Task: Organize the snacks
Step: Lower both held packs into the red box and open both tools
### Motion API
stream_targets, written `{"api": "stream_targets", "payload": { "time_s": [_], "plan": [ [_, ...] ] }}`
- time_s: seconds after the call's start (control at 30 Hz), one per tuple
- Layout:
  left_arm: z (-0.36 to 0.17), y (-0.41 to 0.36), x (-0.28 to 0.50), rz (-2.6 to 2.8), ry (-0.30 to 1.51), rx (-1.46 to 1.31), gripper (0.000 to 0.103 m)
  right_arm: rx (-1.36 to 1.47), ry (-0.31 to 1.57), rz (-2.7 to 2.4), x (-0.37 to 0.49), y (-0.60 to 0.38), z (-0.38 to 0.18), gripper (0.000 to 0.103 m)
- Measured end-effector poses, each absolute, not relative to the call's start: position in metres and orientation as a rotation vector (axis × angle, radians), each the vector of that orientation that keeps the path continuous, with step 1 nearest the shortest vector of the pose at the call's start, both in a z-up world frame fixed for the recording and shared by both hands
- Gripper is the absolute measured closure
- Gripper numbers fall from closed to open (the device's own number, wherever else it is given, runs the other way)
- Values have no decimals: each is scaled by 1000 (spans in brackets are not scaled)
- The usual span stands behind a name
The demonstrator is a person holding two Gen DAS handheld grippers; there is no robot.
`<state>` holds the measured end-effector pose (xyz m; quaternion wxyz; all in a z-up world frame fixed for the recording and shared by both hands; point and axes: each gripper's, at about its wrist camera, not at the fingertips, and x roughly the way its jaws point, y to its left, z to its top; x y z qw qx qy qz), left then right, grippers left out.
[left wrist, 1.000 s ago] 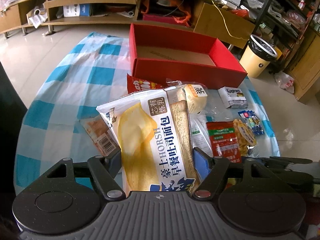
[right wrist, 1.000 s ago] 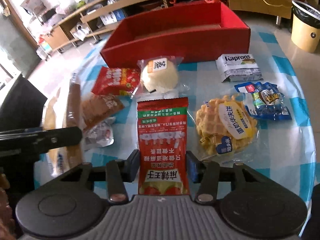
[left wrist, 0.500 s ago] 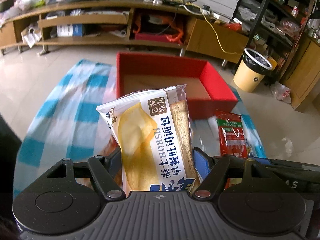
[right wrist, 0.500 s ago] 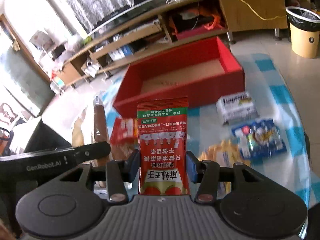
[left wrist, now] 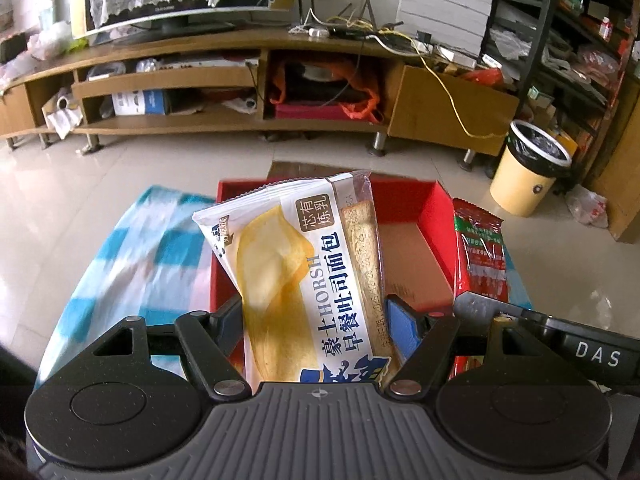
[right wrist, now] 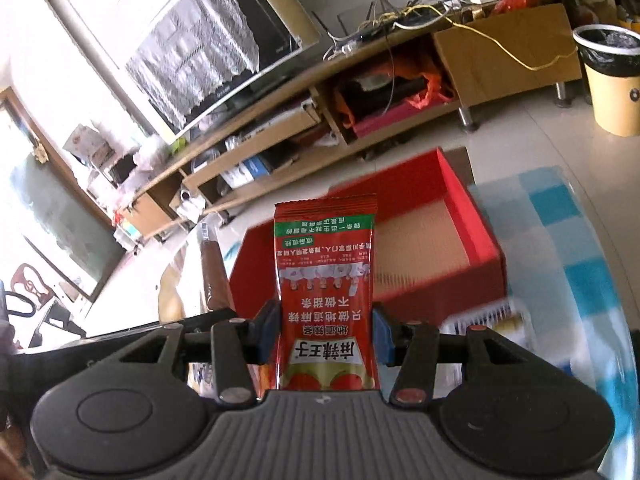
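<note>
My left gripper (left wrist: pixel 314 314) is shut on a white and yellow bread packet (left wrist: pixel 296 272), held up over the near left part of the red box (left wrist: pixel 434 220). My right gripper (right wrist: pixel 324 330) is shut on a red spicy-snack packet (right wrist: pixel 326 280), held in front of the same red box (right wrist: pixel 478 236), whose brown floor is bare. In the left wrist view that red packet (left wrist: pixel 482 248) shows at the right, beside the box. In the right wrist view the bread packet (right wrist: pixel 210 268) shows edge-on at the left.
The box stands at the far edge of a table with a blue and white checked cloth (left wrist: pixel 132 248). Beyond it lie a tiled floor, a long wooden TV shelf (left wrist: pixel 240 84) and a yellow waste bin (left wrist: pixel 528 168). A blurred white snack pack (right wrist: pixel 484 324) lies near the box.
Both grippers have lifted their packets off the table and carried them forward to the red box. The loose snacks on the cloth have dropped out of sight.
</note>
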<state>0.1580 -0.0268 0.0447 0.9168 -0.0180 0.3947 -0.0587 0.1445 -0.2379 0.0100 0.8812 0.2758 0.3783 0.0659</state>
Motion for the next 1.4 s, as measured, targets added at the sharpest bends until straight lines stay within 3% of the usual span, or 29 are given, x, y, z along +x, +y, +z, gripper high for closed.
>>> {"api": "stream_targets", "payload": {
  "time_s": [0.43, 0.57, 0.9, 1.4],
  "plan": [
    [18, -49, 234, -64, 783, 37, 26, 572, 732, 78, 228, -276, -27, 58],
    [0, -50, 245, -64, 820, 53, 41, 551, 767, 74, 244, -274, -44, 61],
    [-18, -49, 234, -50, 864, 138, 30, 461, 870, 76, 247, -257, -66, 64],
    [-34, -32, 228, -53, 970, 96, 28, 424, 965, 79, 237, -250, -65, 63]
  ]
}}
